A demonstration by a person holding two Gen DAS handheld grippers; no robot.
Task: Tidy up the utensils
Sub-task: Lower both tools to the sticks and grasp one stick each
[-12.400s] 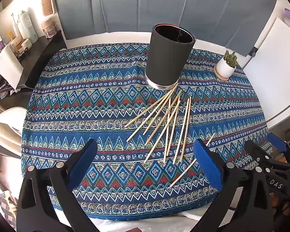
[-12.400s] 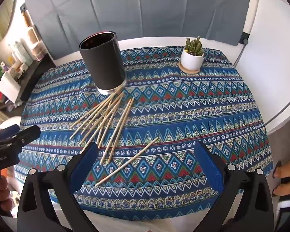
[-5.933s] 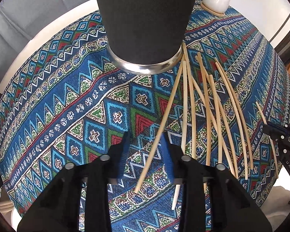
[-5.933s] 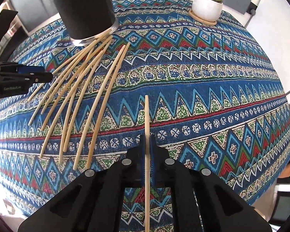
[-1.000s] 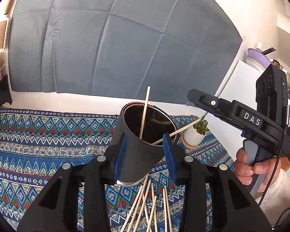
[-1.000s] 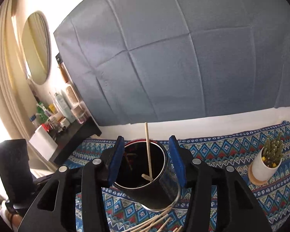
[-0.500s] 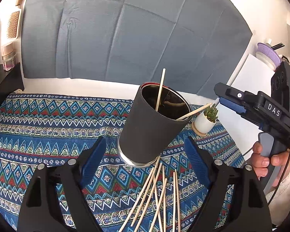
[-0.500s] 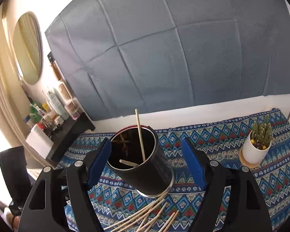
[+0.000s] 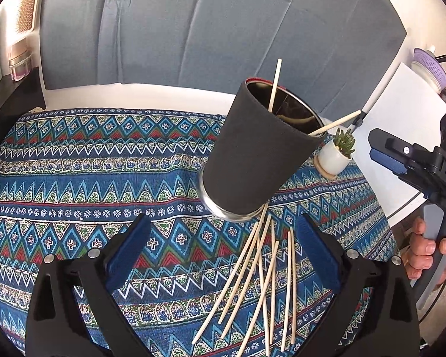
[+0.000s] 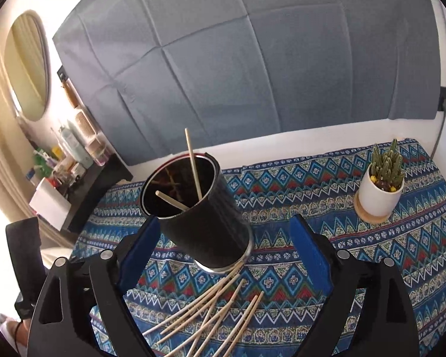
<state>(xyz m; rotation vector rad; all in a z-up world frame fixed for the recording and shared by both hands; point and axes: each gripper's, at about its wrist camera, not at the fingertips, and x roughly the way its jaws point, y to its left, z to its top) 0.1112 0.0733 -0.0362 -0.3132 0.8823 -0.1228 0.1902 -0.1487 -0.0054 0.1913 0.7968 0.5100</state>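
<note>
On patterned tablecloth (image 9: 74, 160): loose sticks (image 9: 261, 279), black cup (image 9: 252, 160); both tools spread, just opened, empty.

Domestic room, likely a bedroom or dressing corner. Table under a blue patterned tablecloth (image 10: 371, 238), a potted cactus (image 10: 383, 184) on a wooden coaster at its far right. Left of the table: dark side shelf (image 10: 104, 178) crowded with toiletry bottles (image 10: 74, 145) and jars; oval mirror (image 10: 26, 65) above it. Grey cloth backdrop (image 10: 252, 59) hangs behind the table.
</note>
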